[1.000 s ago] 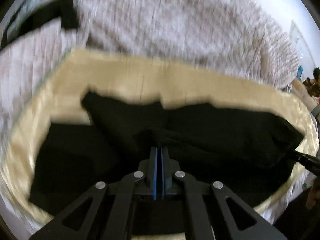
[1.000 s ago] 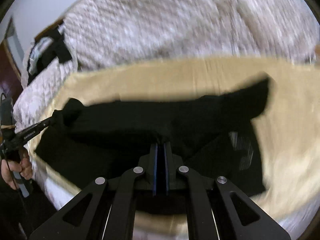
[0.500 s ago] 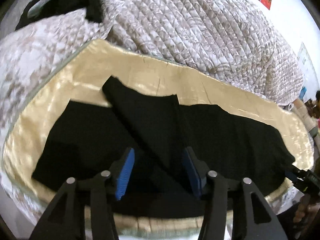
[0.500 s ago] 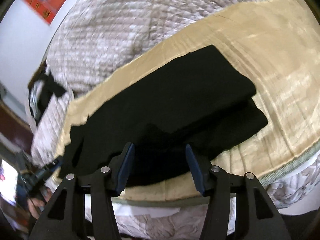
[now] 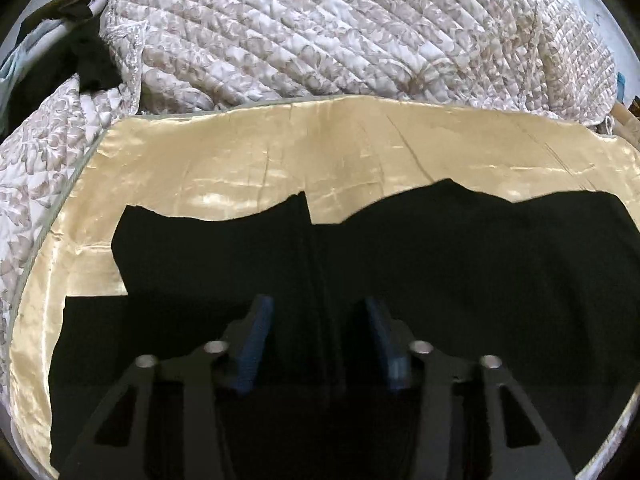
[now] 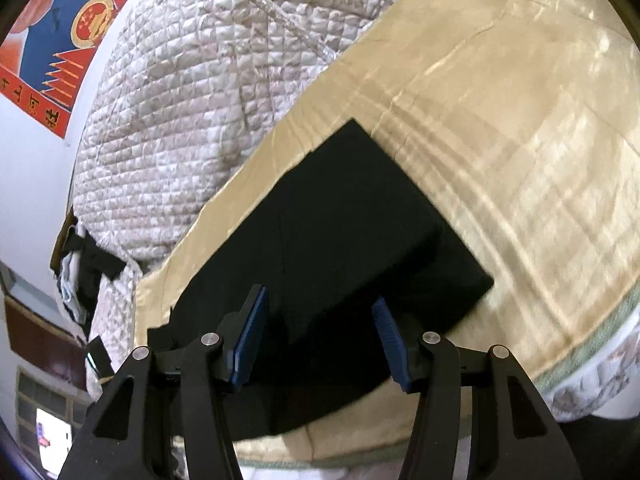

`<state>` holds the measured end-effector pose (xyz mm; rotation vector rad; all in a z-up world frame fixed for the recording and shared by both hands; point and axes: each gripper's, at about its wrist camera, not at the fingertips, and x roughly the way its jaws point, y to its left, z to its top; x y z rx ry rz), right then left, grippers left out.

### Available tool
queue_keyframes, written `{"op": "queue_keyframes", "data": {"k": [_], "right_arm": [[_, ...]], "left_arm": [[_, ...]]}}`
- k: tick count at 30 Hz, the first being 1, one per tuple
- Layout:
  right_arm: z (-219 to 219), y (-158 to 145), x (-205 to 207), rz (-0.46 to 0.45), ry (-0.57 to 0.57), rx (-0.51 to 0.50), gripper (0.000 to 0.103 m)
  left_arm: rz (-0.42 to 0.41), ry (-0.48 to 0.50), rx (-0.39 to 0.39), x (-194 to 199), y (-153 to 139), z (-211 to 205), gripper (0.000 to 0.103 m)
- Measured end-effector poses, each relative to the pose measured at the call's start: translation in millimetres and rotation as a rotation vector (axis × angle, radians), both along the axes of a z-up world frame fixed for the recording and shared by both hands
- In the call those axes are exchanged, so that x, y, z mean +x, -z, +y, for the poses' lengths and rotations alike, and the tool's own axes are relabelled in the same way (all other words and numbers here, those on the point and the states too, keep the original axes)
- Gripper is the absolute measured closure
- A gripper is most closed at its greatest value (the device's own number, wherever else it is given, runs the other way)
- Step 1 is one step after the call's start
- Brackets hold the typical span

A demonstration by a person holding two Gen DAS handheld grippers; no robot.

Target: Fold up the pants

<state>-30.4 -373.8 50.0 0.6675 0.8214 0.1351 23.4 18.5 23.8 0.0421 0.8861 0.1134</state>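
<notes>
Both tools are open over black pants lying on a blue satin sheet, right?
Not quite: the sheet is pale gold, not blue, as both wrist views show. The left tool and right tool are indeed open over the black pants.

Black pants (image 5: 400,264) spread flat across a shiny gold satin sheet (image 5: 280,160), reaching from near its left edge to the right one. Far edge of the fabric wavy, with a small notch near the middle; a folded layer stepping out toward the sheet's left edge. Left gripper (image 5: 318,336) low over the near part of the pants, blue-padded fingers (image 5: 254,344) spread apart with nothing between them. Quilted white-and-beige bedspread (image 5: 360,32) bunched beyond the sheet's far edge. Dark clothing (image 5: 86,64) heaped at the far left corner.
</notes>
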Motion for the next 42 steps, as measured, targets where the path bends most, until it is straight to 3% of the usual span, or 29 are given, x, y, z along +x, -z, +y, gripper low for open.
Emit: {"op": "queue_keyframes", "data": {"k": [1, 2, 3, 4, 5, 10, 14, 17, 19, 23, 27, 29, 33, 38, 39, 40, 42], "right_arm": [[-1, 0, 2, 0.001, 0.011, -0.005, 0.049], [-2, 0, 3, 0.0, 0.017, -0.006, 0.049], [-2, -1, 5, -0.002, 0.024, -0.015, 0.056], [-2, -1, 6, 0.0, 0.036, -0.035, 0.076], [-4, 0, 7, 0.01, 0.045, -0.046, 0.084], [-12, 2, 7, 0.01, 0.058, -0.003, 0.091], [-9, -10, 1, -0.031, 0.04, -0.012, 0.092], [-7, -16, -9, -0.054, 0.035, -0.017, 0.093], [-8, -14, -12, -0.047, 0.037, -0.015, 0.093], [-11, 0, -11, -0.002, 0.044, -0.009, 0.093], [-13, 7, -8, 0.02, 0.046, 0.005, 0.093], [-14, 9, -8, 0.02, 0.049, 0.016, 0.092], [-20, 13, -8, 0.016, 0.064, 0.071, 0.092], [-24, 14, -7, -0.006, 0.085, 0.103, 0.087], [-26, 14, -5, -0.01, 0.091, 0.113, 0.086], [-27, 16, -3, -0.007, 0.096, 0.124, 0.086], [-27, 16, 1, -0.001, 0.091, 0.109, 0.086]], "left_arm": [[0.003, -0.018, 0.002, 1, 1, 3, 0.084], [0.009, -0.031, 0.0, 1, 2, 5, 0.088], [0.007, -0.035, -0.018, 1, 2, 8, 0.09], [-0.002, -0.036, -0.034, -1, -1, 9, 0.096], [-0.013, -0.043, -0.045, -3, -3, 12, 0.097], [-0.138, -0.132, -0.162, -28, -31, 41, 0.098], [-0.264, -0.221, -0.237, -75, -62, 70, 0.098], [-0.311, -0.3, -0.264, -113, -67, 89, 0.098], [-0.293, -0.361, -0.278, -131, -57, 103, 0.098], [-0.175, -0.449, -0.407, -140, -16, 131, 0.098], [-0.177, -0.476, -0.491, -146, -3, 145, 0.095], [-0.183, -0.491, -0.528, -147, 1, 152, 0.08], [-0.205, -0.531, -0.576, -143, 6, 165, 0.072], [-0.2, -0.52, -0.514, -127, 3, 160, 0.075], [-0.194, -0.52, -0.488, -123, 3, 158, 0.079], [-0.182, -0.518, -0.464, -122, 4, 156, 0.092], [-0.165, -0.508, -0.438, -117, 3, 154, 0.096]]}}
